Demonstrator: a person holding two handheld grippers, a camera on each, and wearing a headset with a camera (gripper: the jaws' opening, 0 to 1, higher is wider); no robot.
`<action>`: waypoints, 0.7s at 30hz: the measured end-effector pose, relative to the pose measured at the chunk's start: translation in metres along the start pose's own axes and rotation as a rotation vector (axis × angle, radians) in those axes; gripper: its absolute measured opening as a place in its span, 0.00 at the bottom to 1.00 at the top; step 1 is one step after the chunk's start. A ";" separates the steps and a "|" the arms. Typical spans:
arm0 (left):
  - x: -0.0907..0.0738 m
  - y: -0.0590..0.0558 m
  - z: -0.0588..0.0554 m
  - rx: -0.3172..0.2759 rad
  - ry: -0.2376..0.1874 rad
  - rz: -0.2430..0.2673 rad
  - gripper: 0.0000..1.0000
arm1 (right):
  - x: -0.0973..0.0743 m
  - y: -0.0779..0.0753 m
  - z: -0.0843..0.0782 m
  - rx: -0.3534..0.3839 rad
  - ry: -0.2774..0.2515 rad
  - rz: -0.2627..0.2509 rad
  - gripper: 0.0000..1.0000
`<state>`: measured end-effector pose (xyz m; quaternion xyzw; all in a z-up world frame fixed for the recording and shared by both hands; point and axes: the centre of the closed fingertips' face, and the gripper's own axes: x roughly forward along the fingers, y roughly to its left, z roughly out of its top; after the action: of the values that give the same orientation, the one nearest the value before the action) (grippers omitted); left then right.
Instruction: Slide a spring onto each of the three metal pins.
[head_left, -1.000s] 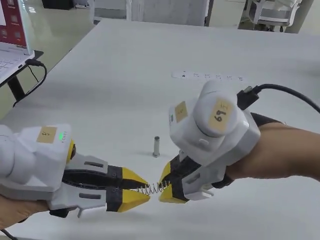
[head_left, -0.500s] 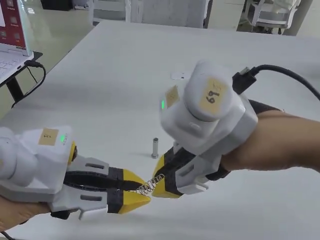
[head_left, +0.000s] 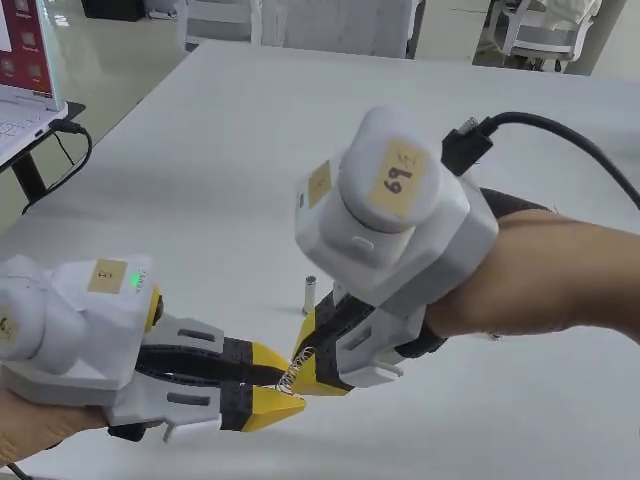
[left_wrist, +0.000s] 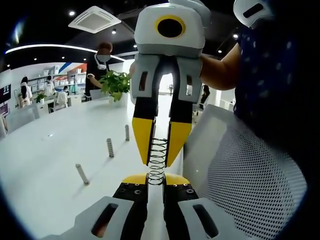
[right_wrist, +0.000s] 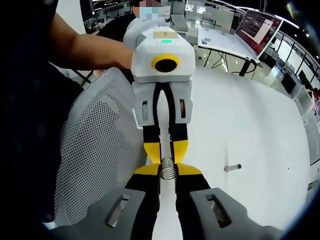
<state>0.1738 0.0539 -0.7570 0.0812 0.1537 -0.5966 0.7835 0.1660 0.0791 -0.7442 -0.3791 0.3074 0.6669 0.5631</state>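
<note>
A small steel spring (head_left: 292, 372) spans the gap between the two grippers' yellow tips, low over the white table (head_left: 200, 170). My left gripper (head_left: 276, 387) comes in from the lower left and is shut on one end of the spring (left_wrist: 157, 161). My right gripper (head_left: 303, 362) tilts down from the right and is shut on the other end (right_wrist: 167, 167). One metal pin (head_left: 309, 295) stands upright just behind the tips. In the left gripper view a bare pin (left_wrist: 82, 174) stands nearest, with two more pins (left_wrist: 110, 147) (left_wrist: 127, 132) behind it that look ribbed.
A laptop (head_left: 22, 60) and its cable (head_left: 75, 150) sit at the table's far left edge. A mesh chair back (left_wrist: 240, 165) is close behind the grippers on the person's side. The right gripper's black cable (head_left: 560, 135) trails off to the right.
My right gripper has moved left toward the left gripper and tipped steeper. The tips stand closer together, so the spring between them shows shorter. The left gripper has barely moved.
</note>
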 end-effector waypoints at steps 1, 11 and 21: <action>0.000 0.000 0.000 0.000 0.001 0.001 0.03 | 0.000 0.000 -0.001 0.001 0.003 0.000 0.08; 0.001 0.002 -0.002 0.001 0.004 0.001 0.03 | 0.002 -0.002 0.001 -0.002 0.010 0.006 0.08; 0.002 0.004 -0.003 -0.005 0.008 0.006 0.08 | 0.002 -0.006 -0.004 -0.013 0.033 -0.002 0.08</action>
<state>0.1781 0.0540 -0.7610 0.0820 0.1583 -0.5935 0.7849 0.1726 0.0777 -0.7481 -0.3940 0.3119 0.6620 0.5561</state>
